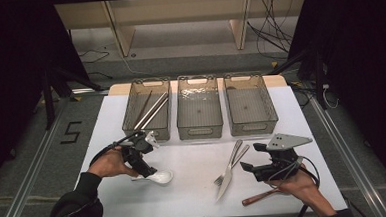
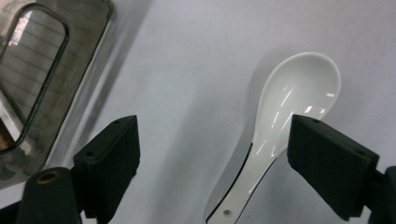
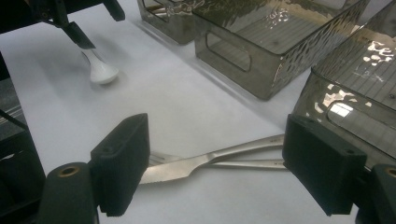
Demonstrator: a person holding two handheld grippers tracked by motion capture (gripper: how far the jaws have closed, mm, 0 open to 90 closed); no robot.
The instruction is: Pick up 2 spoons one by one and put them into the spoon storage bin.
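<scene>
One white spoon [image 1: 157, 177] lies flat, bowl pointing right, handle toward left gripper [image 1: 145, 167].

A white worktop [image 1: 200, 188] stands on a grey floor [image 1: 28, 162], where a black figure 5 [image 1: 70, 132] is marked at the left. Metal rails [image 1: 34, 169] run along both sides. Behind, a pale wooden shelf unit [image 1: 176, 11] stands against the back, with loose black cables [image 1: 272, 29] on the floor. Dark curtains [image 1: 14, 73] close in both flanks; the light is dim.
</scene>
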